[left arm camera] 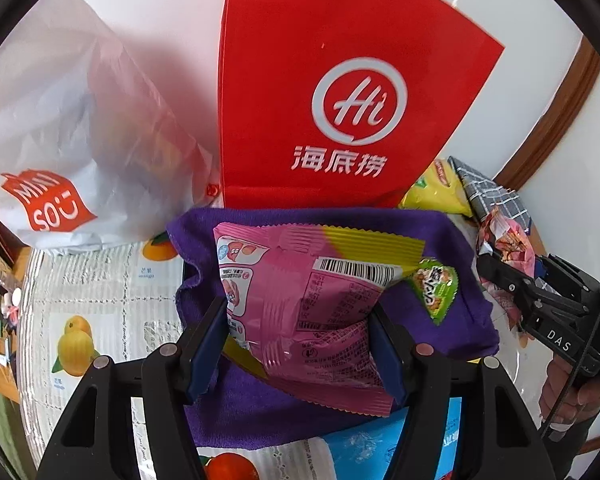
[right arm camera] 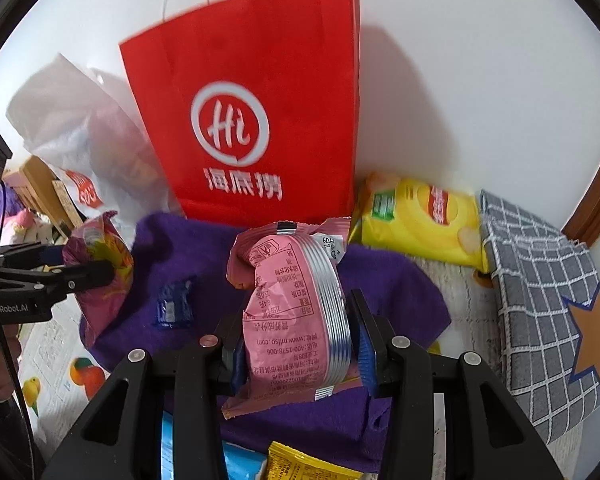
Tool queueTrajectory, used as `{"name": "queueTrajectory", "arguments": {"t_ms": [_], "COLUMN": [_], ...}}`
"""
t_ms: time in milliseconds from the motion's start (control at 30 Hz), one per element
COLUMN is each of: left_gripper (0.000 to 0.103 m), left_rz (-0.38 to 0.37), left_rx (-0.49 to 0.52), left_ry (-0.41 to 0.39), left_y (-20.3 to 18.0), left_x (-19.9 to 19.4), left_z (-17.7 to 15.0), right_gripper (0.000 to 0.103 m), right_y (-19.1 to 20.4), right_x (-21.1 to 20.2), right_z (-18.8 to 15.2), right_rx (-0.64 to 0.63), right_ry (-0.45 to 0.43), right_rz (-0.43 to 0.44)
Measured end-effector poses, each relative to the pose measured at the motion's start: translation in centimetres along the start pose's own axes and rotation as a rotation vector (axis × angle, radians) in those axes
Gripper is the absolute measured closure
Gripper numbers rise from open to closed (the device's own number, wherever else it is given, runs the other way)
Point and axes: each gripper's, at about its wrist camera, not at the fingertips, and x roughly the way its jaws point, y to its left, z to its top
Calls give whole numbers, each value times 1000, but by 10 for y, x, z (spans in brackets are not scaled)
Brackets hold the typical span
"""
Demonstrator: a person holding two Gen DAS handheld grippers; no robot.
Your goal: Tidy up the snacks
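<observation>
**Both grippers closed on snack packets above purple cloth**

Left wrist view, bottom centre: the left gripper is clamped on a pink-and-yellow snack packet, blue pads pressing both sides. The packet's back faces the camera, showing a barcode and small printed tables too fine to read. A small green sachet with unreadable lettering lies touching the packet's right edge.

Right wrist view, bottom centre: the right gripper is clamped on a pink packet with a silver crimped seam. Its print reads upside down: "www.mlfsp.com" and "400-1578-006". At the bottom edge, part of a yellow packet and something blue show.

Beneath both packets lies a purple cloth; a small blue wrapper rests on it, centre left of the right wrist view. The cloth covers a fruit-printed table cover.

At the right edge of the left wrist view the other gripper's body carries "DAS"; at the left edge of the right wrist view the opposite gripper reads "Robot.AI".

Further back, right of centre: a yellow crisp bag, brand unreadable, beside a grey checked fabric with an orange star.

Rearmost, against the white wall: a red paper bag upright, marked "Hi" and "海底捞", and left of it a white plastic bag marked "MINISO".
</observation>
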Motion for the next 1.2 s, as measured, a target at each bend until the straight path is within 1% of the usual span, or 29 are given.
{"name": "queueTrajectory", "arguments": {"t_ms": [133,433,700,867,1200], "left_gripper": [38,38,38,38,38], "left_rz": [5,16,22,27,41], "left_rx": [4,22,34,46,57], "left_ry": [30,65,86,85,112], "left_y": [-1,-8,-13,-16,-17], "left_x": [9,17,26,27,38], "left_z": [-1,-2,-5,-5,-9], "right_gripper": [60,60,60,59,59], "right_y": [2,9,11,11,9], "right_x": [10,28,32,33,42], "right_z": [-3,-8,-9,-8,-13], "right_rx": [-11,-21,-26,-29,-33], "right_ry": [36,100,117,121,138], "right_rz": [0,-2,1,-12,-22]}}
